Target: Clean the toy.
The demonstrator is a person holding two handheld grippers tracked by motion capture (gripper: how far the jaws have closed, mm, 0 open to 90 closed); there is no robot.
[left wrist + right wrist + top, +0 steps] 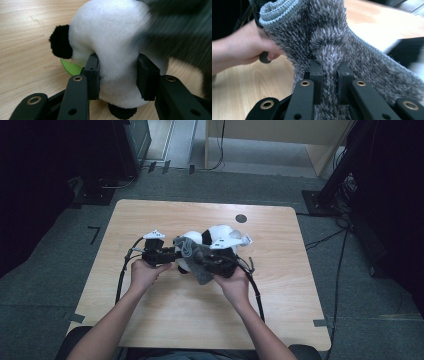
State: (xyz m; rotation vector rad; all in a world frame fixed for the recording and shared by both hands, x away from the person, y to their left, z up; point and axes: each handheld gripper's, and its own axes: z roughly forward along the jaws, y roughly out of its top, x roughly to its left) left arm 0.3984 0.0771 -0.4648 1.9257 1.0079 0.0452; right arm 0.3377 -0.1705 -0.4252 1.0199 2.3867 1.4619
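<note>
A white and black plush panda [215, 237] sits at the middle of the wooden table [150, 220]. My left gripper [172, 256] is shut on the plush panda [112, 45], its pads pressing into the white body from both sides. A green leaf [71, 67] pokes out under the toy. My right gripper [207, 262] is shut on a grey fluffy cloth [197, 260], which lies against the panda's near side. In the right gripper view a fold of the grey cloth [329, 50] is pinched between the pads, and the person's left hand [244, 45] shows behind it.
A small dark round mark [241, 218] lies on the table's far side. Cables [122, 270] trail from both grippers toward the near edge. Grey carpet, dark equipment stands [345, 165] and a light wooden cabinet [280, 135] surround the table.
</note>
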